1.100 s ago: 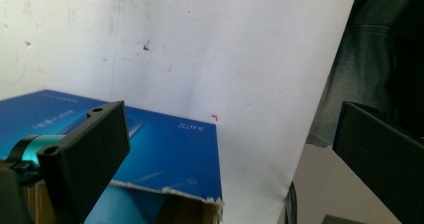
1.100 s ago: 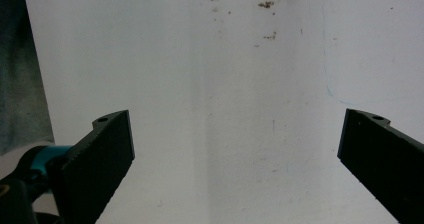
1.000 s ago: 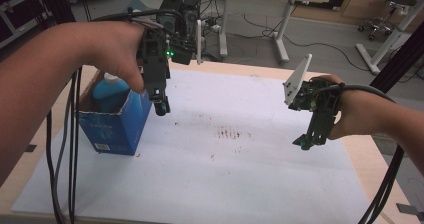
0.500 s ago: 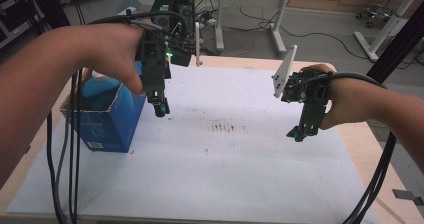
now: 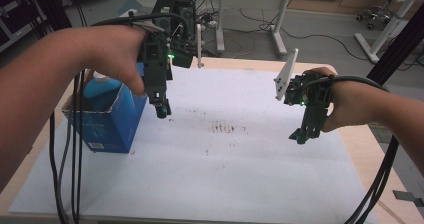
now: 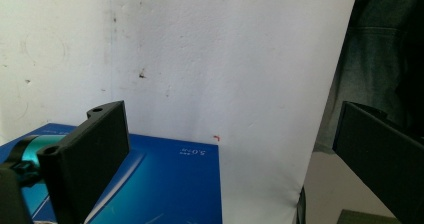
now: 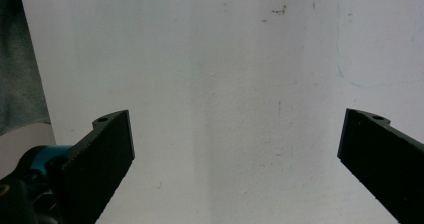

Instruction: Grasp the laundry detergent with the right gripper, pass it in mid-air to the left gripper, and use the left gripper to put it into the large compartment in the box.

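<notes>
An open blue cardboard box (image 5: 112,124) stands at the left of a white sheet (image 5: 240,174); a light-blue bottle (image 5: 100,90) with a white cap sits inside it. My left gripper (image 5: 162,109) hangs open, jaws down, just right of the box's rim and holds nothing. In the left gripper view the box top (image 6: 165,184) lies below the open left gripper (image 6: 232,114). My right gripper (image 5: 300,136) hovers open over the right side of the sheet, a grey plate (image 5: 285,76) on top. The right gripper view has bare sheet (image 7: 235,59) between the wide-apart jaws of the right gripper (image 7: 237,116).
Dark stains (image 5: 227,129) mark the sheet's middle. The sheet covers a wooden table (image 5: 380,149). Black equipment (image 5: 175,9) and a white post (image 5: 200,44) stand behind the far edge. Cables (image 5: 75,174) trail off the left side, others (image 5: 380,184) off the right.
The right gripper has drifted a little left and away from the near edge. The left gripper has stayed beside the box, dipping slightly. Both stay open.
</notes>
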